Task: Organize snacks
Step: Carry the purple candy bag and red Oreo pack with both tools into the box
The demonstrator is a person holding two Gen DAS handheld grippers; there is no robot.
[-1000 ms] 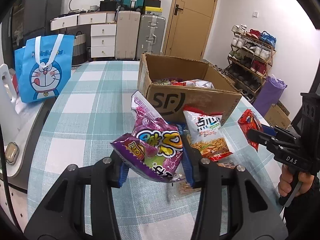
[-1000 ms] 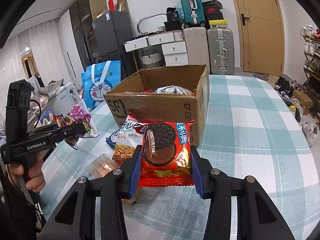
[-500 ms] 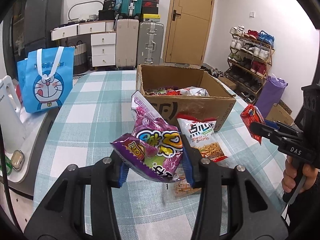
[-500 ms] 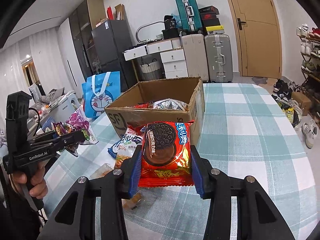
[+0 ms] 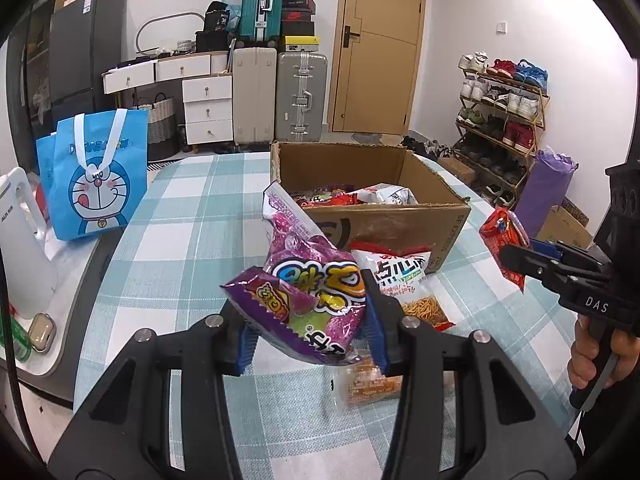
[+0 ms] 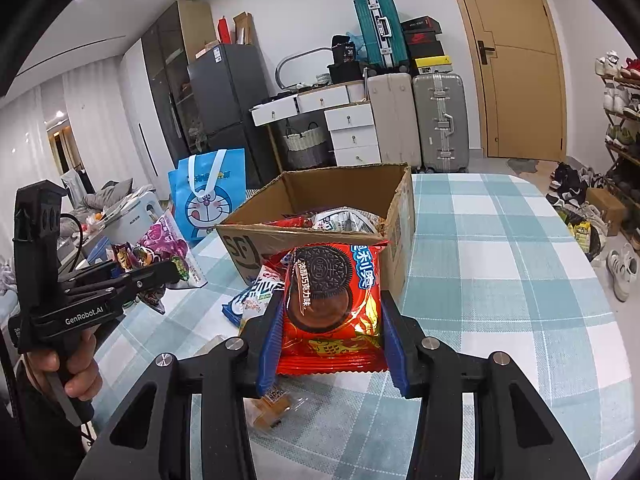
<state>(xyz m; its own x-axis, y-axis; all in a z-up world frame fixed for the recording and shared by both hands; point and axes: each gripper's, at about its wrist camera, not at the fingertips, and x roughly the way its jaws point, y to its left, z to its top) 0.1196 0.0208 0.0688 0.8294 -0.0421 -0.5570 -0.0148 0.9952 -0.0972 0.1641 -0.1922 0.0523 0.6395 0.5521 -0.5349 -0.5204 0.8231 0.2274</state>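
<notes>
Purple and red packets held above the tabletop (image 5: pixel 168 240)

Left tool (image 5: pixel 310 332) is clenched on the purple candy bag (image 5: pixel 308 292), right tool (image 6: pixel 332 332) on the red cookie packet (image 6: pixel 332 304); cardboard box (image 6: pixel 320 232) lies straight ahead, nearer the right.

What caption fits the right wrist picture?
Right tool grips a red cookie packet before the cardboard box.

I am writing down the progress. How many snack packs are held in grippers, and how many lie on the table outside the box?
Held in grippers: 2 (purple pack, red cookie pack)
Lying on table outside box: 2 (noodle-snack bag, small clear pack)
Total: 4
</notes>
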